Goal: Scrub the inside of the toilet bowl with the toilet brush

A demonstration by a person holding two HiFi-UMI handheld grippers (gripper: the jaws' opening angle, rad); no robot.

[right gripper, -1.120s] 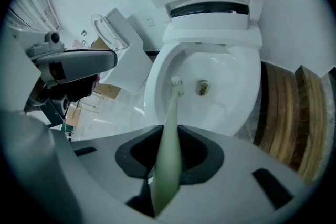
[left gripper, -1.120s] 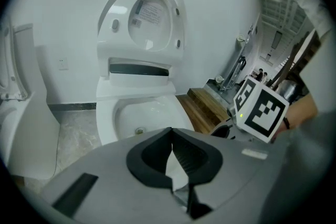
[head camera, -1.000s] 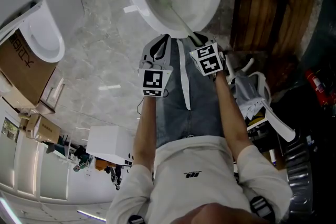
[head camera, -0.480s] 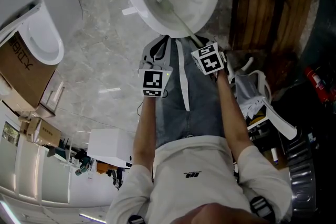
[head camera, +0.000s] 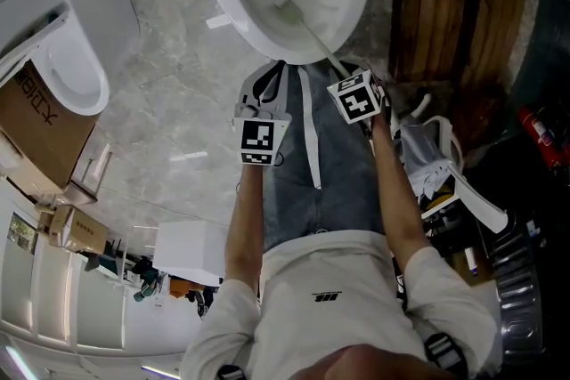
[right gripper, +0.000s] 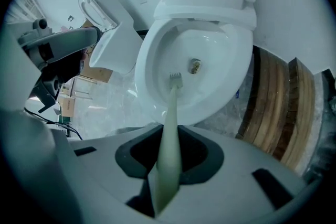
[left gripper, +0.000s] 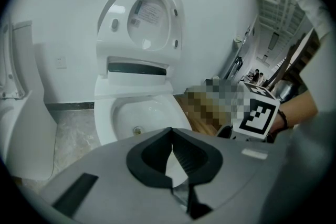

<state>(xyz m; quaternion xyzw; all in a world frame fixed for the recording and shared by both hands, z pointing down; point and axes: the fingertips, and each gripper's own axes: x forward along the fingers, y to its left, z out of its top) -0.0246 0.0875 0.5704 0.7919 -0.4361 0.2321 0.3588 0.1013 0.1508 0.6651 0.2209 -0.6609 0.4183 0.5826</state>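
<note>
Right hand-held gripper (right gripper: 169, 157) clamps pale-green plastic toilet brush (right gripper: 172, 107), bristles inside glossy white oval toilet bowl (right gripper: 226, 68); left hand-held gripper (left gripper: 172, 157) closed, empty.

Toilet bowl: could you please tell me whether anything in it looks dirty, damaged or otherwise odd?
Yes: the drain hole at the bottom of the toilet bowl has a brownish, dirty-looking patch, while the surrounding porcelain looks clean white. The toilet brush, clamped in the right gripper, has its head just short of that patch.
</note>
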